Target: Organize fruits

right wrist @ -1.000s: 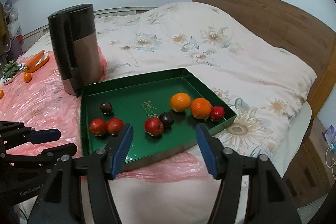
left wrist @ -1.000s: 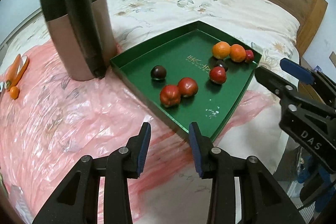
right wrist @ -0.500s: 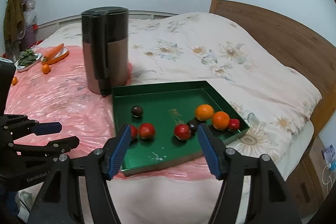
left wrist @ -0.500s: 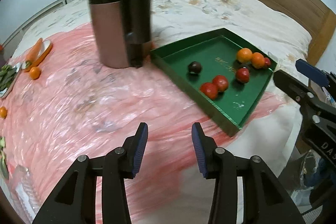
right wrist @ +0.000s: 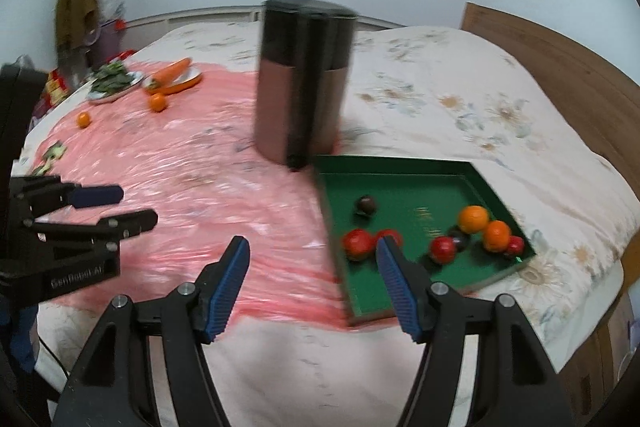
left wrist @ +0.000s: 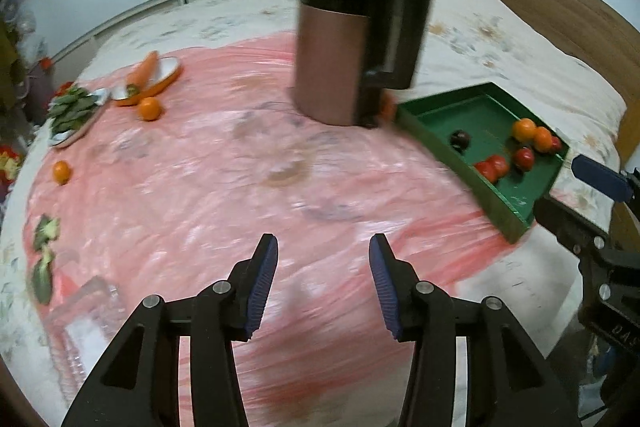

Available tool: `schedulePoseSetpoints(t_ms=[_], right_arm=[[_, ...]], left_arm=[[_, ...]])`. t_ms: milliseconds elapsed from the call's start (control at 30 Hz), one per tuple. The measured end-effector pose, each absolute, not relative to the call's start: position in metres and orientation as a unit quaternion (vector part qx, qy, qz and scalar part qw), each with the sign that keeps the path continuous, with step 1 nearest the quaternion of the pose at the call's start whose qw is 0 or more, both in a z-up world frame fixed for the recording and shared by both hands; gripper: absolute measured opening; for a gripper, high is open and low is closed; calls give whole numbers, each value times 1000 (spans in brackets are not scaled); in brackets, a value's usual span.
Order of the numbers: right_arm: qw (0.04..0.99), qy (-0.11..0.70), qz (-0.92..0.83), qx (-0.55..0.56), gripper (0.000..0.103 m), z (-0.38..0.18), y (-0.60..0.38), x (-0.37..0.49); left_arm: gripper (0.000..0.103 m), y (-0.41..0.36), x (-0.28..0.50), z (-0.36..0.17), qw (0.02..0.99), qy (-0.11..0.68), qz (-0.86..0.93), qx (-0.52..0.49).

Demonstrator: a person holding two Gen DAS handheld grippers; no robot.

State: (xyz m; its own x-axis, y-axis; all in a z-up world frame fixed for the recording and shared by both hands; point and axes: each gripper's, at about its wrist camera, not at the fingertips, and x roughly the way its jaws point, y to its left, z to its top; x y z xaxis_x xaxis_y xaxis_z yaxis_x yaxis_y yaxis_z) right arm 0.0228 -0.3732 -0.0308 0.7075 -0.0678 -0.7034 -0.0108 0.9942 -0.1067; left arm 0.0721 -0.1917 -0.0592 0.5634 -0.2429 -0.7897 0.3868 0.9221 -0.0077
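A green tray (left wrist: 512,211) (right wrist: 472,281) on the bed holds several fruits: two oranges (right wrist: 474,219), red ones (right wrist: 357,244) and a dark one (right wrist: 365,205). Two loose oranges lie on the pink plastic sheet at the far left, one (left wrist: 150,108) (right wrist: 158,102) by the carrot plate, one smaller (left wrist: 61,172) (right wrist: 83,119). My left gripper (left wrist: 323,277) is open and empty, over the pink sheet, left of the tray. My right gripper (right wrist: 312,279) is open and empty, at the tray's near left corner.
A tall brown and black kettle (left wrist: 356,43) (right wrist: 304,83) stands just left of the tray. A plate with a carrot (left wrist: 148,77) and a plate of greens (left wrist: 74,109) sit far left. Broccoli pieces (left wrist: 44,255) lie at the left edge. A wooden headboard (right wrist: 560,67) is at the right.
Both grippers have swung left, away from the tray. The tray now sits at the right of both views, and the loose oranges and vegetable plates have come into view. Both grippers stay open.
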Motion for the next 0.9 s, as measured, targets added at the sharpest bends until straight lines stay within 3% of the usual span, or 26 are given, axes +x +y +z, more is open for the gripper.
schedulePoseSetpoints(t_ms=[400, 900], right_arm=[[909, 386, 59, -143, 103, -22, -287, 15], [907, 364, 100, -185, 103, -6, -249, 5]], left_arm=[[46, -117, 69, -60, 893, 430, -122, 51], [46, -96, 70, -66, 894, 434, -106, 41]])
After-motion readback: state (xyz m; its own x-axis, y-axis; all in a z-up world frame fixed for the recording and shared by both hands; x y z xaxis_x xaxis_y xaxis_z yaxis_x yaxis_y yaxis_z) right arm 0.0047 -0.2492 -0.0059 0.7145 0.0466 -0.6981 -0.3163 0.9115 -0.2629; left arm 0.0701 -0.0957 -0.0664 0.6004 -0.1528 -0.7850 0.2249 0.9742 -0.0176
